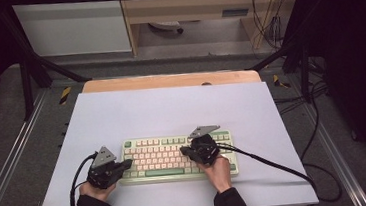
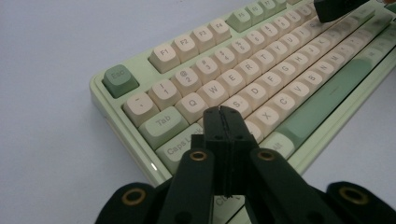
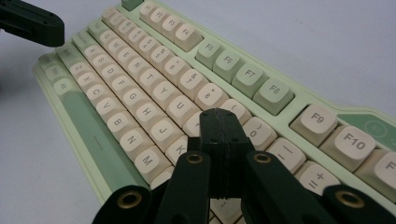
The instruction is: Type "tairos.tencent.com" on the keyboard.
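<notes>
My left gripper (image 2: 222, 122), jaws clenched on nothing, hangs over the pale green plastic keyboard (image 1: 175, 156) near its left edge. My right gripper (image 3: 223, 126), equally clenched, is above its right-hand keys; the keyboard lies near the white bench's (image 1: 171, 109) front edge.

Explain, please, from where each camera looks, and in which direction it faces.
High view: above the person's side, facing forward and down at the keyboard; both hands and sleeves show.
Left gripper view: rides the left gripper, shut, over the keyboard's left keys.
Right gripper view: rides the right gripper, shut, over the right-hand keys.
Shared: the keyboard on the table.
</notes>
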Motion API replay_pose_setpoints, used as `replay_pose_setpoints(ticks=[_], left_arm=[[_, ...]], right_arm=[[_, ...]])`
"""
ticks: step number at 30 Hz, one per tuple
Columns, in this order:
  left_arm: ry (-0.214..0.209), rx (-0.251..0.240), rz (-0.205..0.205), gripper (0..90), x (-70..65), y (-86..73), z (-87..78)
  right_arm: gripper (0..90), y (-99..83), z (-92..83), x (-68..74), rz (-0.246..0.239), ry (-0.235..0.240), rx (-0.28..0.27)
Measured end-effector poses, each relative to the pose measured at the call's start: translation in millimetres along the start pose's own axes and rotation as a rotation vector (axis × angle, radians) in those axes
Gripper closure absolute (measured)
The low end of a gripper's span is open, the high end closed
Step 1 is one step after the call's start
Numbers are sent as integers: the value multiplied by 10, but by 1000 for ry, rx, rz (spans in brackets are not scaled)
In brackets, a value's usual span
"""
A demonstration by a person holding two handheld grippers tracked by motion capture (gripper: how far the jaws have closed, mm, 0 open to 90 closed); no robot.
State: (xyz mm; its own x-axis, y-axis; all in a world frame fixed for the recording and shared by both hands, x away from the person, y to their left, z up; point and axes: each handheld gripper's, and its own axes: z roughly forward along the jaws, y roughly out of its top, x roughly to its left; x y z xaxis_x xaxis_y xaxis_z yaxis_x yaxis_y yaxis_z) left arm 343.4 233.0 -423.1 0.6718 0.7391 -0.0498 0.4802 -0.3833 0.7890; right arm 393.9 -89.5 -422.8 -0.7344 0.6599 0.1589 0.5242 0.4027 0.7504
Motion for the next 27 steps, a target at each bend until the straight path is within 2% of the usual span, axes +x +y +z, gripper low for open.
replay_pose_setpoints(ticks=[16,20,27], left_arm=[[-2,4,1,900,-2,0,3],[-3,2,3,900,-2,2,-1],[-3,-2,1,900,-4,6,-9]], right_arm=[[900,-24,49,-2,-2,-4,19],[900,-27,59,-12,-5,-6,39],[900,-9,-7,8,-5,6,10]])
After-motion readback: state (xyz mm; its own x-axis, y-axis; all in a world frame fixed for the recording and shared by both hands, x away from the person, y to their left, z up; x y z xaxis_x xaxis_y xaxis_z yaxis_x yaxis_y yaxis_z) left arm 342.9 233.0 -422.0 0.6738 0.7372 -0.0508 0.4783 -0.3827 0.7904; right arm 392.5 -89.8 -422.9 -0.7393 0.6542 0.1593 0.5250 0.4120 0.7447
